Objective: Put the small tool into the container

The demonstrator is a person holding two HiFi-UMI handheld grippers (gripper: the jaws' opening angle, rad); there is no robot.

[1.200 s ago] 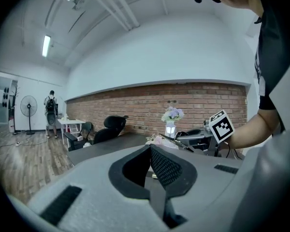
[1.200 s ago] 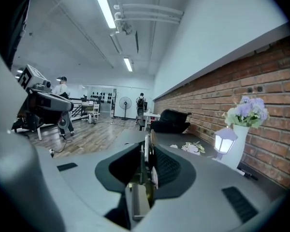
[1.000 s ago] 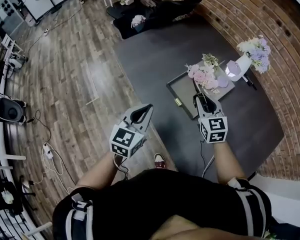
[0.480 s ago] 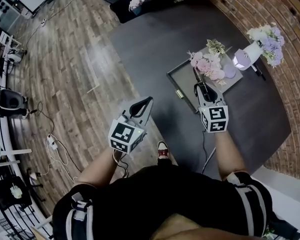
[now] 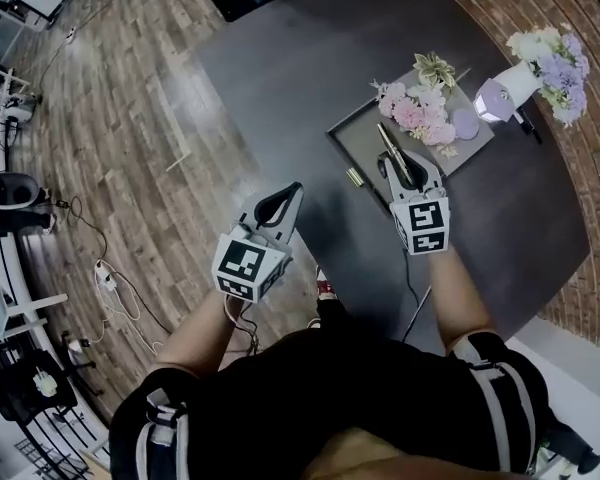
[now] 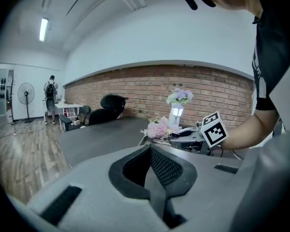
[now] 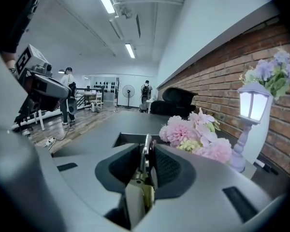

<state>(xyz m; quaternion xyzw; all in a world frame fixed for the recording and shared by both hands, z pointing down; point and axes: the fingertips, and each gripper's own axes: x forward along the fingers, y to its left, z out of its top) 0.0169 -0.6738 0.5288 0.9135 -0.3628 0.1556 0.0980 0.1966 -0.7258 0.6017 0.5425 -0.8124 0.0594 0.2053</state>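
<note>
Now | right gripper (image 5: 398,168) has edged forward, clamped on small tool (image 5: 388,143), tip over container (image 5: 358,148) on bench (image 5: 280,68) | left gripper (image 5: 285,200) closed, empty | drop-off looks near

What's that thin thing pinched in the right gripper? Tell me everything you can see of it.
The tool is a slim, flat metal piece, silvery at its tip and brass-coloured farther back. It stands on edge, clamped between the jaws of the right gripper, its tip poking out past them. In the head view it points over the dark tray beside pink flowers. Only the jaws appear to touch it; its exact kind is unclear.
</note>
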